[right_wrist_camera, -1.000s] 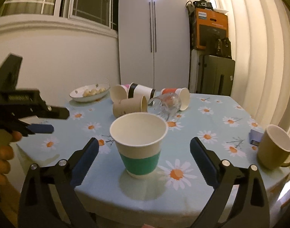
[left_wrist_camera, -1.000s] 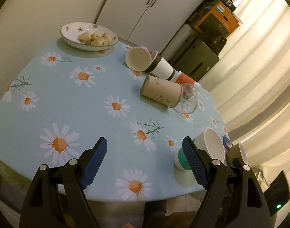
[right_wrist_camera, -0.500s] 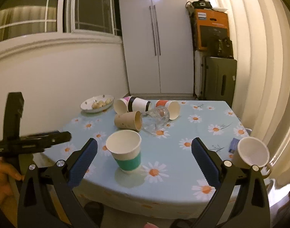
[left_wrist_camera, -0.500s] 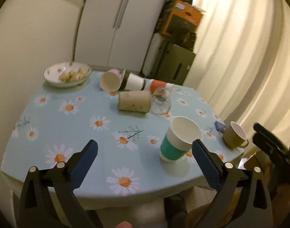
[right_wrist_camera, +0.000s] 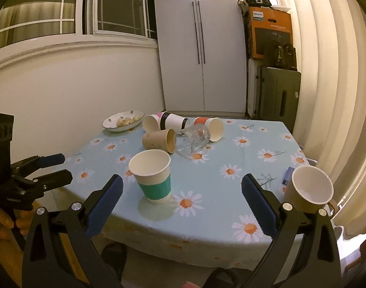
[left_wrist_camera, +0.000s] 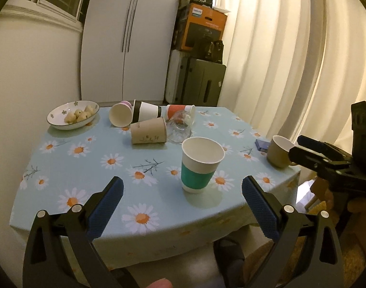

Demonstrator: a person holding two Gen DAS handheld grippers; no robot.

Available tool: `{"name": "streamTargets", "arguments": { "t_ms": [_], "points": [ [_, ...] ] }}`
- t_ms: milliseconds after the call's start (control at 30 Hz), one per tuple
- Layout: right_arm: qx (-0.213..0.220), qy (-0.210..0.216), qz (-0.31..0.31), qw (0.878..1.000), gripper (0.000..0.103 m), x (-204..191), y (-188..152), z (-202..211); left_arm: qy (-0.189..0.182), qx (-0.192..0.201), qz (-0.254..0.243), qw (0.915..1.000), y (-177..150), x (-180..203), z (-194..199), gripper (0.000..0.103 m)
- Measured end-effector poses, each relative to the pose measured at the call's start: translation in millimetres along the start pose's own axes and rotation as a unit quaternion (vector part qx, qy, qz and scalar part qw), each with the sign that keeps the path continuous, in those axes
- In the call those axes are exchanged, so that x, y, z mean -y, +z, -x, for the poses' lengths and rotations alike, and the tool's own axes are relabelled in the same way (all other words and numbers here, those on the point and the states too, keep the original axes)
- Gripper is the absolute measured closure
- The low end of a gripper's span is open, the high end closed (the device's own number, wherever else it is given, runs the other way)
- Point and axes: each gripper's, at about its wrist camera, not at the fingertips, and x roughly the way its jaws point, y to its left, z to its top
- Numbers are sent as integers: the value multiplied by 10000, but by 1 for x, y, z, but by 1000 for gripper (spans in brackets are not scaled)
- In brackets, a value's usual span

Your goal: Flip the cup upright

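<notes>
Tools first: the left tool (left_wrist_camera: 181, 189) and the right tool (right_wrist_camera: 181, 188) both hang off the bench's near edge, each spread wide and gripping nothing. Just past that edge a teal cup (left_wrist_camera: 202, 164) stands upright, mouth up, so it looks finished. At the near right corner a tan mug (right_wrist_camera: 311, 189) is upright too. Farther in, mid-bench, a brown cup (left_wrist_camera: 148, 133) lies on its side, long axis running left to right, mouth toward the glass (left_wrist_camera: 180, 128) it touches. It lies ahead and slightly left of both tools; the left one looks nearer, I judge. Behind it lie more tipped cups (left_wrist_camera: 139, 114); a bowl (left_wrist_camera: 72, 115) sits at the far left corner.
</notes>
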Motion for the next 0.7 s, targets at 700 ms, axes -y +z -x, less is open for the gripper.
{"name": "streamTargets", "arguments": {
  "t_ms": [700],
  "points": [
    [-149,-168,148,9996,5,-11,-5,-8,61,-136,-50,9999,-4,4,-5,7]
  ]
}}
